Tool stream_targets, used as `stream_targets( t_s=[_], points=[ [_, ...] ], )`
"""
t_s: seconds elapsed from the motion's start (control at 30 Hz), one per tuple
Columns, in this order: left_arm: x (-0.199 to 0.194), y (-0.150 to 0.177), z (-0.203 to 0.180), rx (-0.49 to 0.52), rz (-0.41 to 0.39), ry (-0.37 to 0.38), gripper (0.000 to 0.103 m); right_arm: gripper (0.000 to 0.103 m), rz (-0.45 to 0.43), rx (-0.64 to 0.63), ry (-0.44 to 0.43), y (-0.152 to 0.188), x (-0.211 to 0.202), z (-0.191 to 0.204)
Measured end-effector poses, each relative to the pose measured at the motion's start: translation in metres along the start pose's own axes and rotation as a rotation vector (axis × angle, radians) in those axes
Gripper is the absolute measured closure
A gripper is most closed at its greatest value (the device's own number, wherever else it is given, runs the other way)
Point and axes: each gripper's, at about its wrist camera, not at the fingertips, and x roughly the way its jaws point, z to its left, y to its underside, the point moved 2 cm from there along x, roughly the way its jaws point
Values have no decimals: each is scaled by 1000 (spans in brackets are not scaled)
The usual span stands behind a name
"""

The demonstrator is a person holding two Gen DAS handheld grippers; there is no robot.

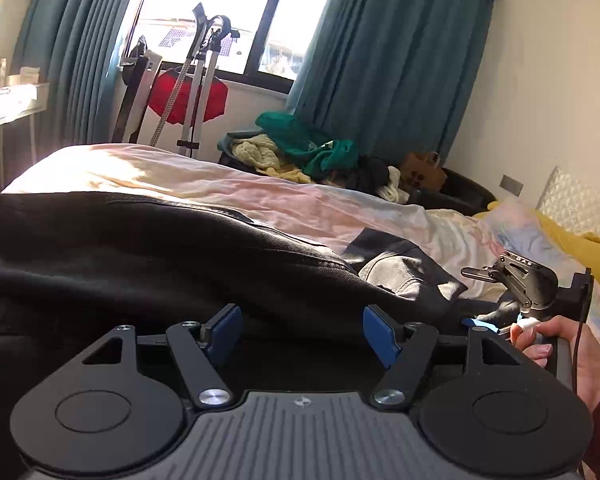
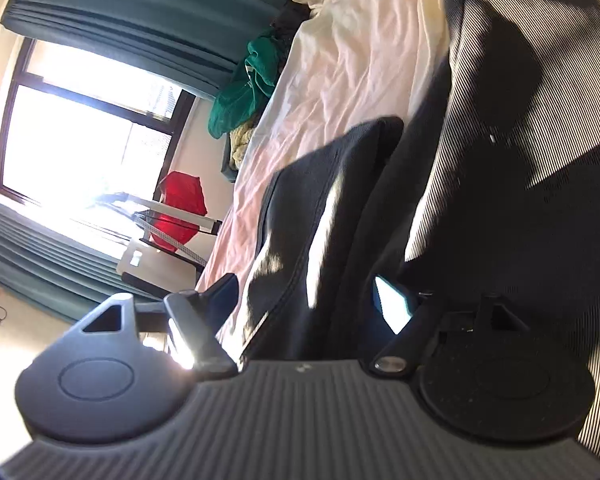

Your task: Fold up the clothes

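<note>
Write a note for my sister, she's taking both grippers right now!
Left gripper: jaws open, holding nothing, low over the black garment.
Right gripper: jaws open, tipped sideways, with a fold of the garment lying between them, not pinched.
The garment lies rumpled on the bed, its pale lining showing.
Done: no neat fold visible.
Left: smooth it, fold it. More clothes wait beyond the bed.

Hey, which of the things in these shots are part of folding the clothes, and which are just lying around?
Part of the job:
- black garment spread on the bed
- left gripper, open, fingers at the fabric
- right gripper, open, a fold of the black cloth between its fingers

Just lying about:
- green clothing pile
- paper bag
- red bag
- yellow pillow
</note>
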Motion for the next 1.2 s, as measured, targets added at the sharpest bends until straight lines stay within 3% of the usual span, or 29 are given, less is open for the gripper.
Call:
stream_targets(
  t_s=[0.2,0.23,0.27,0.3,0.33,0.37,0.5,0.63,0.7,0.77,0.97,1.13,1.2],
  points=[
    [12,8,16,-48,50,0,29,31,-23,30,79,-33,44,-8],
    [14,8,19,-47,51,-10,29,38,-28,12,97,-35,52,-6],
    [15,9,22,-48,53,-24,28,65,-23,-37,137,-37,61,-1],
    [18,9,26,-53,56,-37,28,81,-19,-86,178,-39,70,5],
    [20,8,30,-59,59,-47,28,91,-4,-106,220,-43,81,10],
    [23,8,33,-66,63,-57,28,94,-6,-117,229,-51,90,19],
    [30,5,50,-97,60,-102,28,96,-49,-215,249,-87,117,69],
    [37,1,65,-132,55,-140,28,96,-155,-266,106,-127,110,145],
    [37,-1,71,-152,51,-140,28,96,-245,-339,27,-132,93,179],
    [37,-3,77,-182,44,-138,28,96,-326,-409,3,-130,79,195],
    [28,-8,87,-234,21,-132,28,96,-369,-442,95,-113,44,151],
    [7,-9,86,-262,1,-106,28,96,-228,-319,314,-100,35,45],
    [-1,-9,86,-263,-1,-101,28,96,-187,-251,345,-88,33,10]
  ],
)
